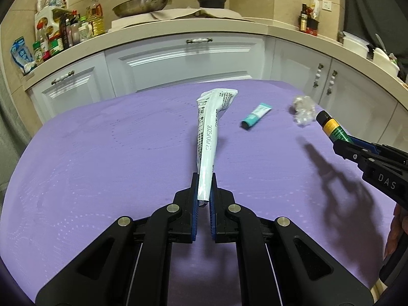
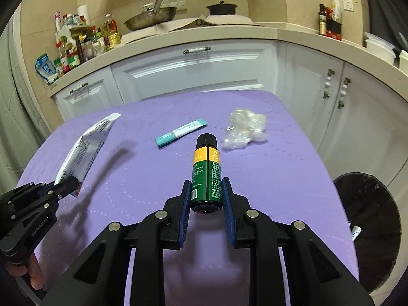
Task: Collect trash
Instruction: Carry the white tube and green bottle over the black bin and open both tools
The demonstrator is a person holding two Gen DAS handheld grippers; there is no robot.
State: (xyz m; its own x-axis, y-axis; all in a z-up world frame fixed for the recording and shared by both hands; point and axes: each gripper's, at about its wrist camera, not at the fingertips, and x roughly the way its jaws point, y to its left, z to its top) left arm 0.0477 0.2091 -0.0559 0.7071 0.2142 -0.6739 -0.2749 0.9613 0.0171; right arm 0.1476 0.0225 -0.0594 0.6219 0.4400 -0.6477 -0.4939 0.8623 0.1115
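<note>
My left gripper point(image 1: 204, 178) is shut on a flattened white toothpaste tube point(image 1: 207, 137) and holds it above the purple table point(image 1: 102, 153); the tube also shows at the left of the right wrist view point(image 2: 84, 148). My right gripper point(image 2: 206, 186) is shut on a green and yellow bottle point(image 2: 205, 168) with a black cap, held above the table; the bottle shows in the left wrist view point(image 1: 331, 127). A small teal tube point(image 2: 179, 133) and a crumpled clear plastic wrap point(image 2: 244, 128) lie on the table beyond both grippers.
A black trash bin point(image 2: 369, 229) stands on the floor right of the table. White kitchen cabinets point(image 2: 193, 74) and a counter with bottles point(image 2: 84, 43), a pan point(image 2: 150, 17) and a pot lie behind the table.
</note>
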